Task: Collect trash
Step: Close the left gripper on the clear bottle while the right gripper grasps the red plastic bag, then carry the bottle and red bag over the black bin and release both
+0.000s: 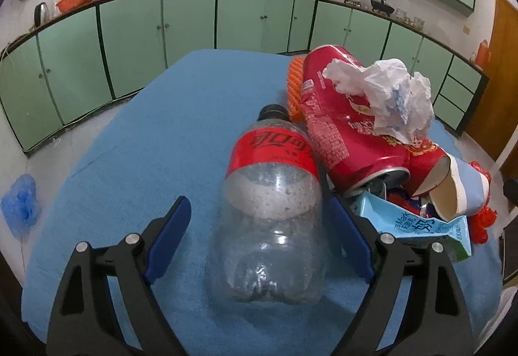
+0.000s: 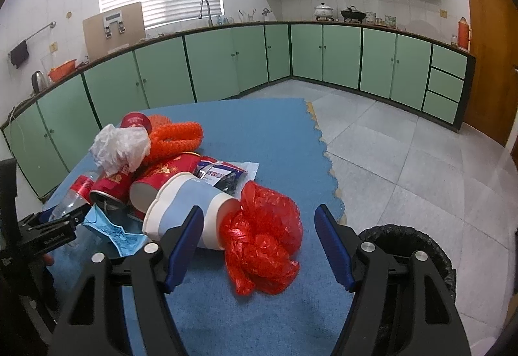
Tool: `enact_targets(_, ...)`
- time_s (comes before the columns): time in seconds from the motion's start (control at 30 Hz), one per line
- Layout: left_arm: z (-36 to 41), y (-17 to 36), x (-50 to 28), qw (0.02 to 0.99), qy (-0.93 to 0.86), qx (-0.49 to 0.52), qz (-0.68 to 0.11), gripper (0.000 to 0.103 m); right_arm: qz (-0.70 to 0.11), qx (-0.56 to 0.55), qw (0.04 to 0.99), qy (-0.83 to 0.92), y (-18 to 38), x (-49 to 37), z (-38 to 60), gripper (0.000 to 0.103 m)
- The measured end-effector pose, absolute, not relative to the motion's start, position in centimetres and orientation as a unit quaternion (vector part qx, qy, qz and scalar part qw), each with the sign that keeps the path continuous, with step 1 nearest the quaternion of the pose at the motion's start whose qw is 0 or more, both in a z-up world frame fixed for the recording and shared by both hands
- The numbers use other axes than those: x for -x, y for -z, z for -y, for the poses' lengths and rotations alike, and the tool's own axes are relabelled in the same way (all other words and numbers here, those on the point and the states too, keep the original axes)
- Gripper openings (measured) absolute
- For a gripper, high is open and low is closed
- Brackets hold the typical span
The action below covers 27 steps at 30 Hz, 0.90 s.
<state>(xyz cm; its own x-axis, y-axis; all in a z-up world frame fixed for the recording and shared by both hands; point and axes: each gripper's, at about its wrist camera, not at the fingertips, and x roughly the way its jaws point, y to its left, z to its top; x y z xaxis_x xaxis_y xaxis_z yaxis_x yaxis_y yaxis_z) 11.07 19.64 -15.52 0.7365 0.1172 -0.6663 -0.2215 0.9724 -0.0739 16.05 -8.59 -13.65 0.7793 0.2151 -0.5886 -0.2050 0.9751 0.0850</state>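
A clear plastic bottle (image 1: 268,226) with a red label and black cap lies on the blue-covered table (image 1: 129,161), cap pointing away. My left gripper (image 1: 259,203) is open astride it; the right finger sits close against the bottle and the left finger stands clear. Beside it lie a dented red can (image 1: 336,129), a crumpled white plastic wad (image 1: 385,97) and a light blue carton (image 1: 421,226). My right gripper (image 2: 259,213) is open over a crumpled red plastic bag (image 2: 265,242), without touching it. Its left finger stands in front of a blue-and-white paper cup (image 2: 184,207).
An orange foam net (image 2: 174,135), a red paper cup (image 2: 162,174) and a snack wrapper (image 2: 223,174) share the pile. A bin with a black liner (image 2: 408,239) stands by the table's near right corner. Green cabinets line the walls; a blue bag (image 1: 21,203) lies on the floor.
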Motion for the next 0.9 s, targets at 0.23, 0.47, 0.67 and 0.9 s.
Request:
enact_targets(0.23,-20.5,16.7,-10.9,0.922,-0.099,0.031,-0.374,0.087,-0.317,-0.007,0.942,-0.109,13.9,-16.1,8.8,0.069)
enact_targets(0.47,-20.8,17.3,-12.1,0.912,-0.096,0.051,-0.395,0.074,-0.319,-0.003,0.941,-0.112,14.1,-16.2,8.8,0.069)
enact_targets(0.67,-20.6,17.3,-12.6,0.912,-0.085,0.055,-0.398,0.061,-0.327,-0.002,0.938,-0.112,14.8,-17.2,8.8,0.068)
enact_targets(0.9,-20.3,16.5,-11.4,0.918,-0.095,0.063,-0.381,0.06,-0.365,-0.007,0.922,-0.128,16.6,-18.3,8.7,0.05)
